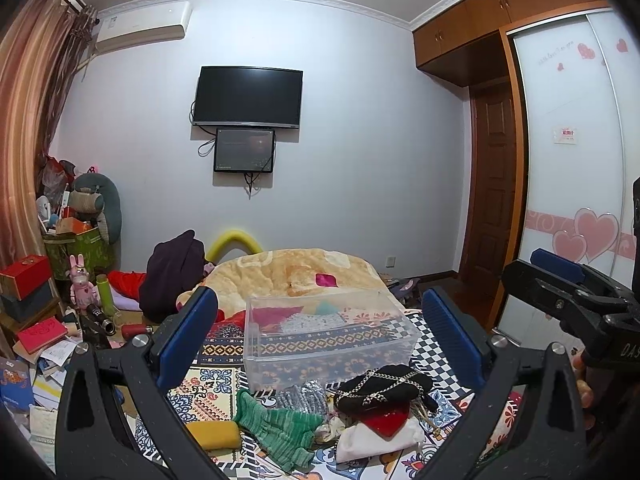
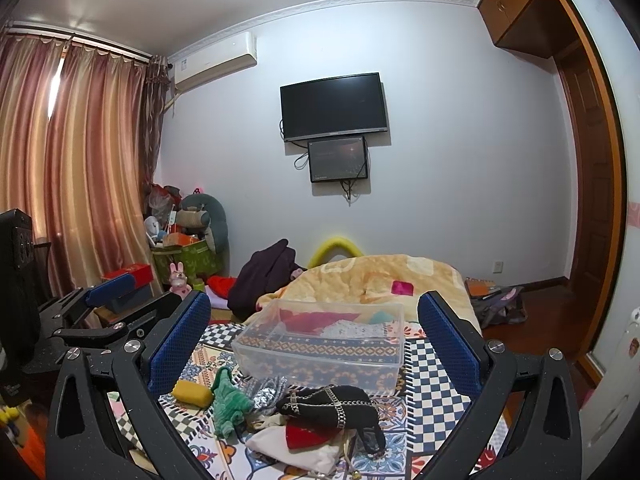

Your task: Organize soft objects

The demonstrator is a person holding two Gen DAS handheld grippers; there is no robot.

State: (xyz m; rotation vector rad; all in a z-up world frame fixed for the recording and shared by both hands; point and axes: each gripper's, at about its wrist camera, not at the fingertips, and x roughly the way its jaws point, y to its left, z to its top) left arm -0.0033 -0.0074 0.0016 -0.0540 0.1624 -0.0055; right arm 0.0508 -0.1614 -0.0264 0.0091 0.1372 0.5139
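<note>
A heap of soft things lies on the patterned bedspread: a black knitted piece with chains (image 1: 382,392) (image 2: 332,406), a green knitted glove (image 1: 280,430) (image 2: 228,404), a yellow sponge (image 1: 214,436) (image 2: 191,393), a grey glittery cloth (image 1: 302,396), a red piece (image 1: 386,420) and a white cloth (image 1: 374,442) (image 2: 296,452). Behind the heap stands a clear plastic box (image 1: 328,344) (image 2: 320,346), empty. My left gripper (image 1: 320,340) is open above the heap and holds nothing. My right gripper (image 2: 316,344) is open and empty; it also shows in the left wrist view (image 1: 560,276).
A peach blanket (image 1: 296,272) covers the bed's far end, with a dark garment (image 1: 172,276) beside it. Boxes, books and toys (image 1: 40,320) crowd the floor at the left. A wardrobe with sliding doors (image 1: 572,160) stands at the right.
</note>
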